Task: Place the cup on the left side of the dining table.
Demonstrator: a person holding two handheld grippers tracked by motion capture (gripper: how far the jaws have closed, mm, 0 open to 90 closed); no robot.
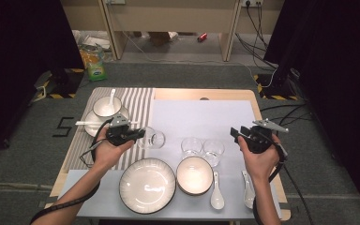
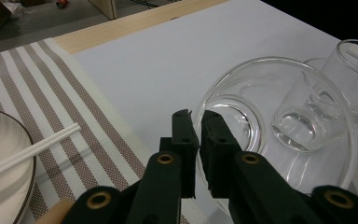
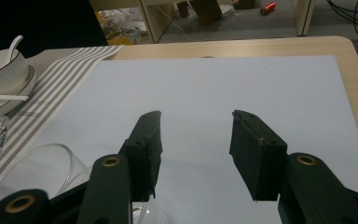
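Nearby, two glasses (image 1: 201, 150) just beside the possibly claw-gripped tipped glass (image 1: 152, 138).

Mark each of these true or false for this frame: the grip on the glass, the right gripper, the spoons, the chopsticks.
1. The left gripper is shut on the rim of a tipped glass. True.
2. The right gripper holds a spoon. False: its jaws stand open with nothing between them.
3. Two white spoons lie near the front edge, right of the small bowl. True.
4. The chopsticks lie on the big plate. False: they rest across the dish on the striped mat.
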